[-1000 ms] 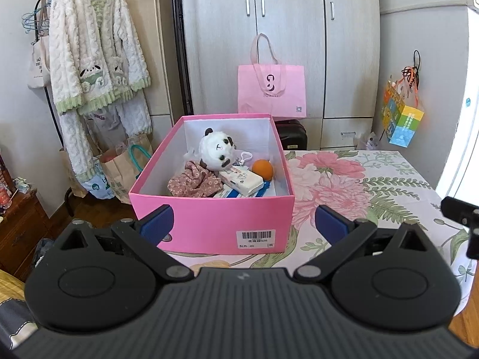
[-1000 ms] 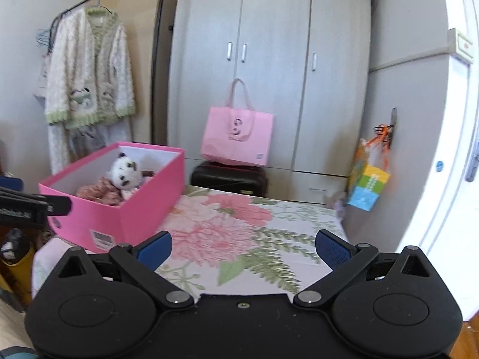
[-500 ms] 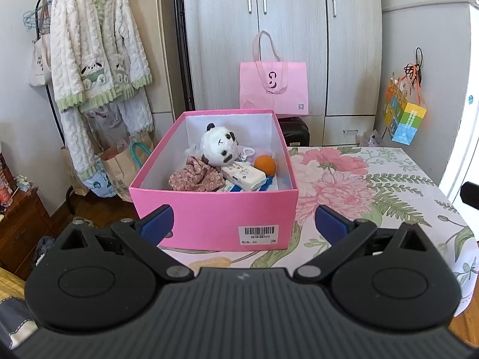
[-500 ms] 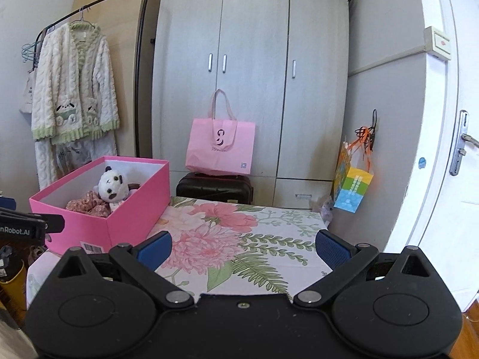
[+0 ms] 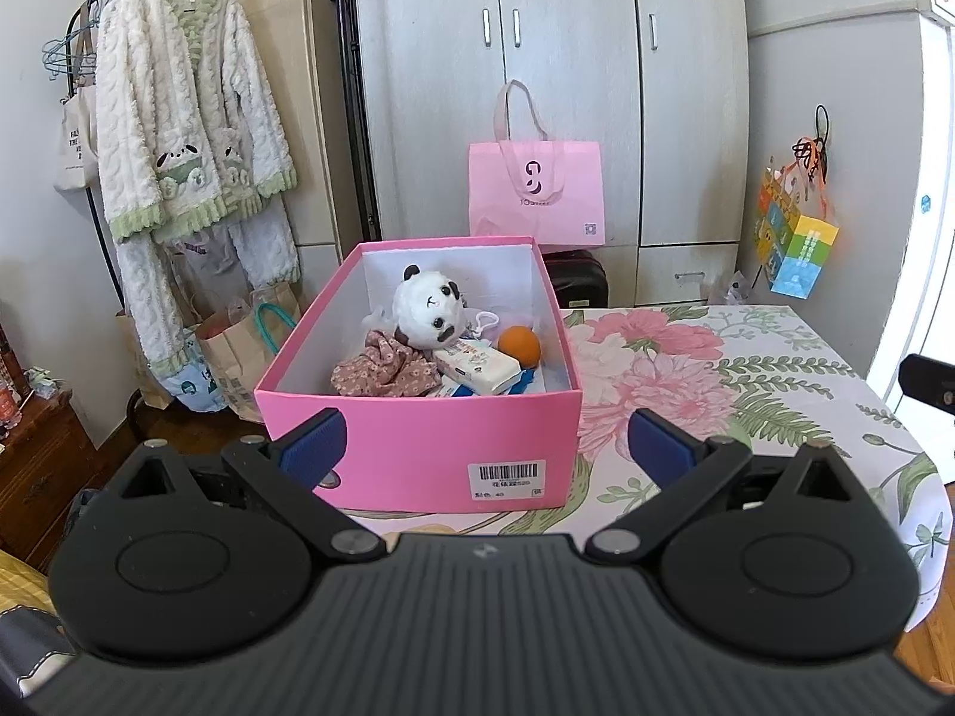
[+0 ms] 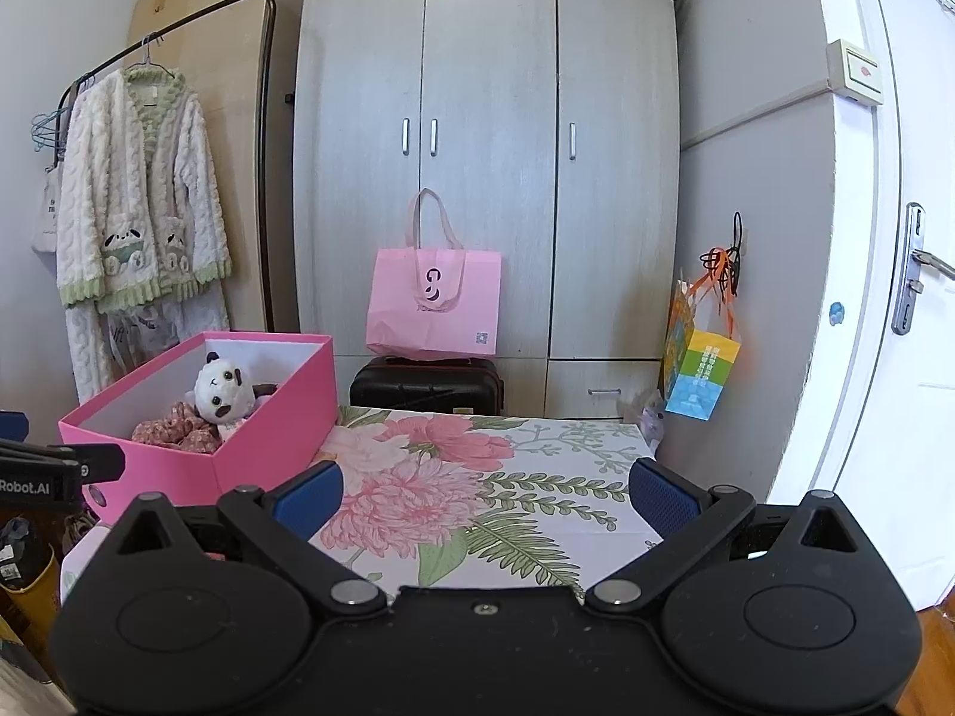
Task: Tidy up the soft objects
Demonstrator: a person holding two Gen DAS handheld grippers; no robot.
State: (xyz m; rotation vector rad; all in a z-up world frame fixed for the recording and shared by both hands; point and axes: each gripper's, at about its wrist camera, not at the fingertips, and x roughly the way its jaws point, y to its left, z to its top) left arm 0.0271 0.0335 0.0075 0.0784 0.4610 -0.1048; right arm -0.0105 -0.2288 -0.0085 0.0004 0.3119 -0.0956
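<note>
Both cameras have risen since a second ago, so the pink box (image 5: 418, 453) sits lower in view. The left hand-held gripper (image 5: 483, 444) gapes wide and empty just before the box on the floral desk (image 5: 746, 394); the right hand-held gripper (image 6: 483, 498), equally spread, hangs beside it. Inside the box lie a floral cloth (image 5: 385, 371), a tissue pack (image 5: 477, 365), an orange ball (image 5: 519, 345) and, farthest, a panda plush (image 5: 427, 315).
</note>
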